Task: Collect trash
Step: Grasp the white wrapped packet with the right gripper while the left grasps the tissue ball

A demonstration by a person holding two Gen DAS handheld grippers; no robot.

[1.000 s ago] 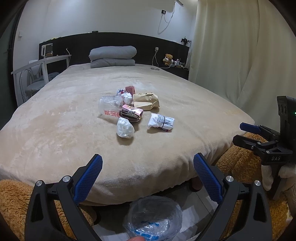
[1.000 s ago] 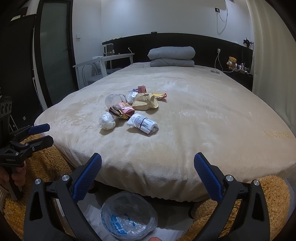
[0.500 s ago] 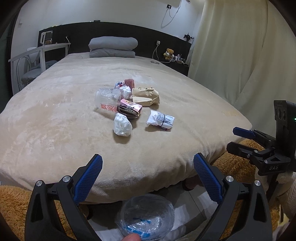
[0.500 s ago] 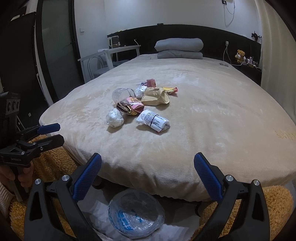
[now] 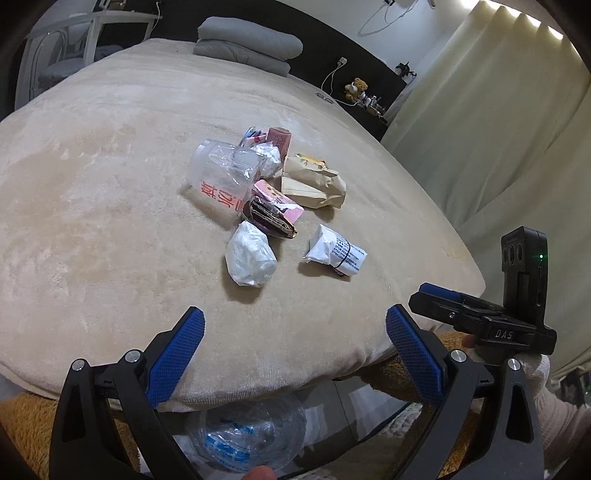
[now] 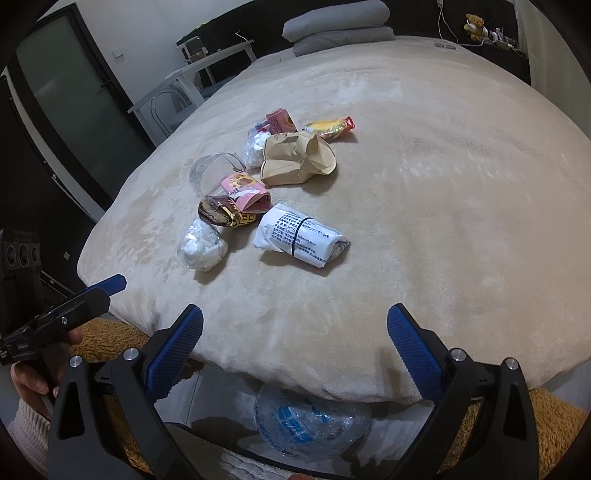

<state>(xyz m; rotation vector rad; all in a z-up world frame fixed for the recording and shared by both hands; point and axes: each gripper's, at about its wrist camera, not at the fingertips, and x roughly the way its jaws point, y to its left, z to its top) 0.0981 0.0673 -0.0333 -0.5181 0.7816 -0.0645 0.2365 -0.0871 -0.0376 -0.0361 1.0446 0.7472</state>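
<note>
Trash pile (image 5: 273,199) mid-bed; bed edge (image 5: 280,373) clear; both claws spread.

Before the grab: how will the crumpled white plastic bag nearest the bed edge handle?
The crumpled white plastic bag is probably light and soft: thin, wrinkled film that would squash under the pads. Likely slippery, given its glossy surface. Its lumpy shape shouldn't roll.

You have a beige blanket (image 5: 110,192) spread over the bed, with grey pillows (image 5: 251,46) stacked at its head against the dark headboard (image 6: 417,18). To your right hang cream curtains (image 5: 498,122); a teddy (image 5: 357,87) sits near them. A white chair (image 6: 166,107), perhaps beside a desk, stands left.
</note>
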